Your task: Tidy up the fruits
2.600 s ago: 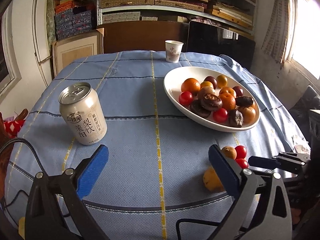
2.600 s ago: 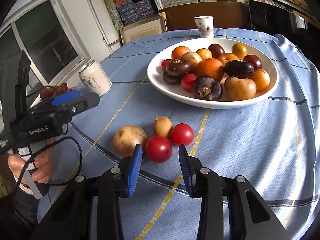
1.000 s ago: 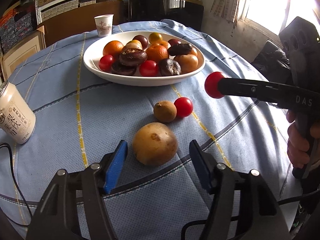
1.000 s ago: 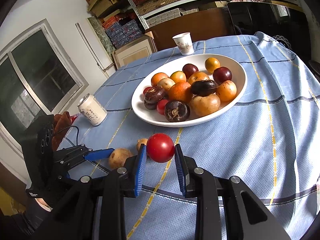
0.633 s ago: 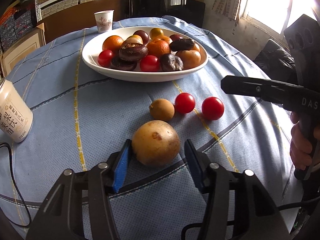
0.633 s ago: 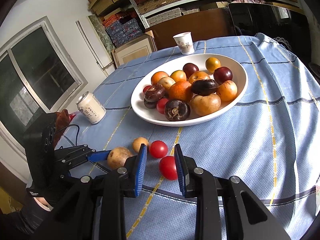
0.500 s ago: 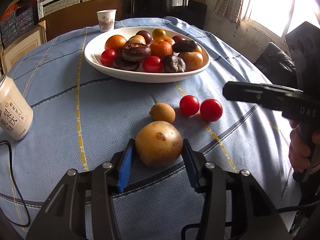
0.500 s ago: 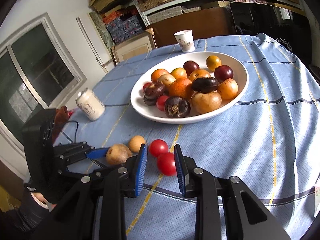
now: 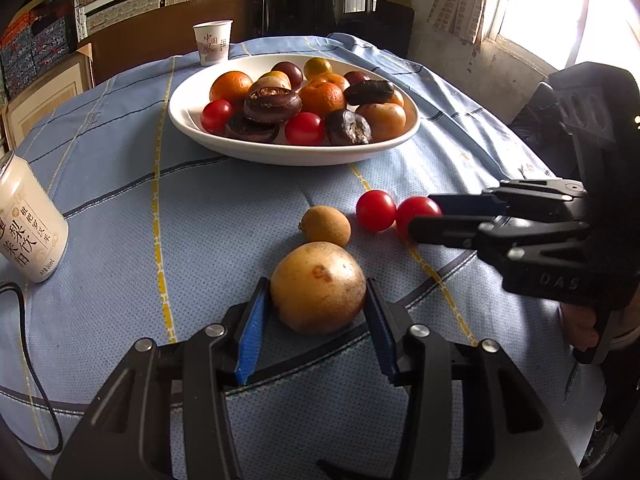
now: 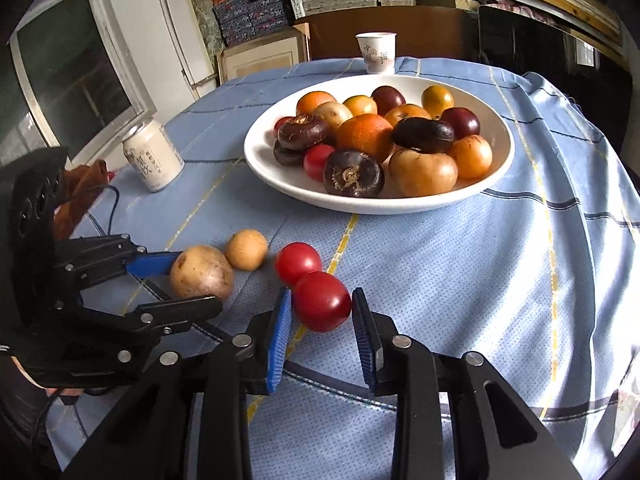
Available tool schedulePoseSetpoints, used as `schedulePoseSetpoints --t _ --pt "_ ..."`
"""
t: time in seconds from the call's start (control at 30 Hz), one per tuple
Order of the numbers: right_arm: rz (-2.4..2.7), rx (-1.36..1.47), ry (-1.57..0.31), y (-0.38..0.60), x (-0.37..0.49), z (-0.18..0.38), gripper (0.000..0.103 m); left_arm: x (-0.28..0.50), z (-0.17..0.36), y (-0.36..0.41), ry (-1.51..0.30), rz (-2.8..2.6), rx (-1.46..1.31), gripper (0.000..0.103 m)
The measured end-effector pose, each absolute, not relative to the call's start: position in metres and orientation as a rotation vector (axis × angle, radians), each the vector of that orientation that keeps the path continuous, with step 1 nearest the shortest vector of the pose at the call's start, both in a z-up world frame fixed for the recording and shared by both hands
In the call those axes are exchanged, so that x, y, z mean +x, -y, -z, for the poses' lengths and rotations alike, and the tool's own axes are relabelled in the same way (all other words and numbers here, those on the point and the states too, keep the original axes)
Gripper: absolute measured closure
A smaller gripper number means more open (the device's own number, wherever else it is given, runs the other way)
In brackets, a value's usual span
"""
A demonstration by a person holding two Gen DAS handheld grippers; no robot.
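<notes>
A large tan round fruit (image 9: 318, 286) lies on the blue cloth, and my left gripper (image 9: 316, 312) is shut on it, a blue pad on each side. It also shows in the right wrist view (image 10: 201, 272). Beside it lie a small tan fruit (image 9: 326, 226) and two red tomatoes (image 9: 375, 211). My right gripper (image 10: 322, 322) is open around the nearer tomato (image 10: 321, 301), which rests on the cloth with a small gap to each pad. A white bowl (image 9: 256, 152) behind holds several fruits; it also shows in the right wrist view (image 10: 496, 184).
A white drink can (image 9: 26, 220) stands at the left, with a black cable (image 9: 36, 364) on the cloth near it. A paper cup (image 9: 212, 43) stands behind the bowl. The table's edge drops off on the right.
My right gripper let go of the tomato, which dropped to the cloth, then came down around it, still open. My left gripper closed on the large tan fruit.
</notes>
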State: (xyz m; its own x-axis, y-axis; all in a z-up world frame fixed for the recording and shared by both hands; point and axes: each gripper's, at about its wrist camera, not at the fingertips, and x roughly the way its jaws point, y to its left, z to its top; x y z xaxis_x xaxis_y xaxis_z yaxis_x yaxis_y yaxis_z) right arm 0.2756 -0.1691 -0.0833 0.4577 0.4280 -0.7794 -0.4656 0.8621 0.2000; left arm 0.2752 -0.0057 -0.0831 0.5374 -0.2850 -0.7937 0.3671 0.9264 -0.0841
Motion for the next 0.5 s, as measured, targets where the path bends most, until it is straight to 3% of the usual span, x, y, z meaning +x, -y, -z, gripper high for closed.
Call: schedulePoseSetpoints --t 0.27,0.5 --pt "-0.537 -0.05 -0.912 0.173 0.27 0.078 0.073 0.275 0.082 0.005 -0.922 0.382 0.096 0.057" --pt "-0.627 0.173 -0.771 0.196 0.275 0.041 0.073 0.276 0.053 -0.007 -0.858 0.381 0.042 0.057"
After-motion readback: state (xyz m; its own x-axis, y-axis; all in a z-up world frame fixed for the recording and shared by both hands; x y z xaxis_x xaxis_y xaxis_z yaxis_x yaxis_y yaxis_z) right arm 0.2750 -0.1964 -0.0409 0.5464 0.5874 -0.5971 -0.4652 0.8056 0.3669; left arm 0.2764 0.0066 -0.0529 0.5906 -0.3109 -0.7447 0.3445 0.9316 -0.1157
